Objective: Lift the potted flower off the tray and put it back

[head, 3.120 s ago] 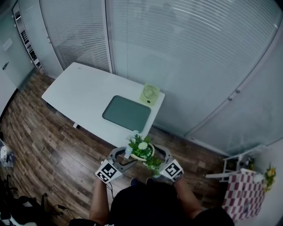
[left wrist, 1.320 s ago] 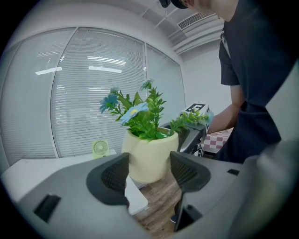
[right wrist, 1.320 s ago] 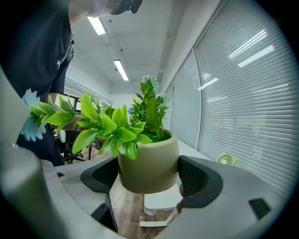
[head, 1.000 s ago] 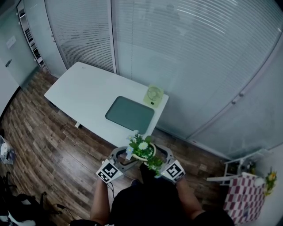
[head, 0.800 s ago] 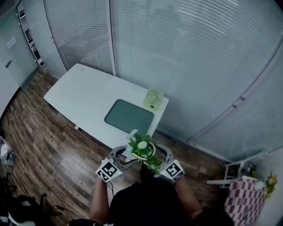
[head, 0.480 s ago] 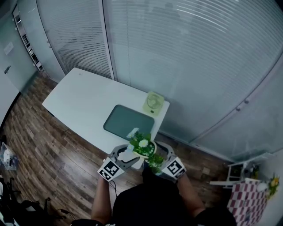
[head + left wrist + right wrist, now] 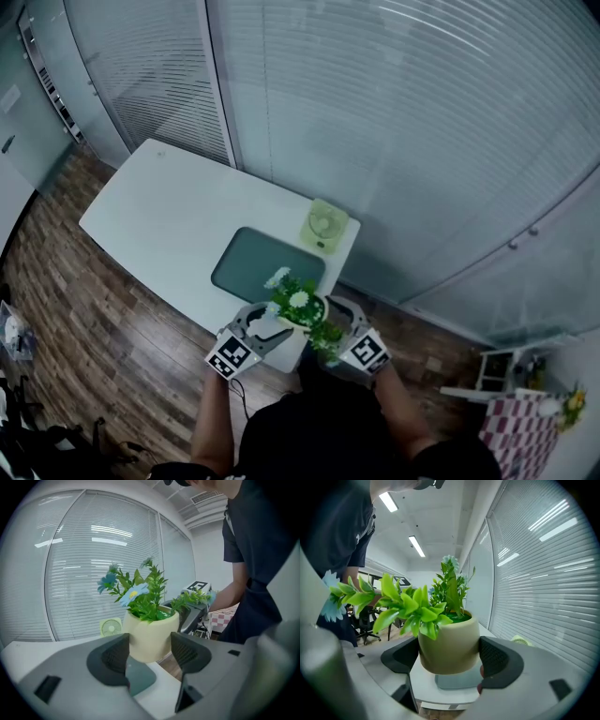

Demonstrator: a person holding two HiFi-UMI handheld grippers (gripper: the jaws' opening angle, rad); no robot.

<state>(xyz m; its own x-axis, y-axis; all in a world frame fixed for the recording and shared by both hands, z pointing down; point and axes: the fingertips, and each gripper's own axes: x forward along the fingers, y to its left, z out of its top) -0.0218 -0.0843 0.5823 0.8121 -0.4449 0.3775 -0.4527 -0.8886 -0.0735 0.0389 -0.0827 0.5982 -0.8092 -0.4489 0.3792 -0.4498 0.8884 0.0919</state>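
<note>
The potted flower [image 7: 298, 309], a cream pot with green leaves and pale blooms, hangs in the air over the white table's [image 7: 169, 206] near edge. My left gripper [image 7: 265, 323] and right gripper [image 7: 330, 323] clasp it from opposite sides. In the left gripper view the pot [image 7: 149, 637] sits between the dark pads [image 7: 115, 657]. The right gripper view shows the pot [image 7: 449, 641] pressed between both pads [image 7: 499, 660]. The dark green tray [image 7: 262, 264] lies flat on the table just beyond the pot, with nothing on it.
A small pale green fan [image 7: 323, 225] stands at the tray's far right corner. Glass walls with blinds rise behind the table. Wood floor surrounds it, and a stool with checked cloth [image 7: 511, 422] is at the far right.
The pot, held by both grippers, has travelled forward from over the floor to over the table's near edge, closer to the tray. The grip has not changed.
</note>
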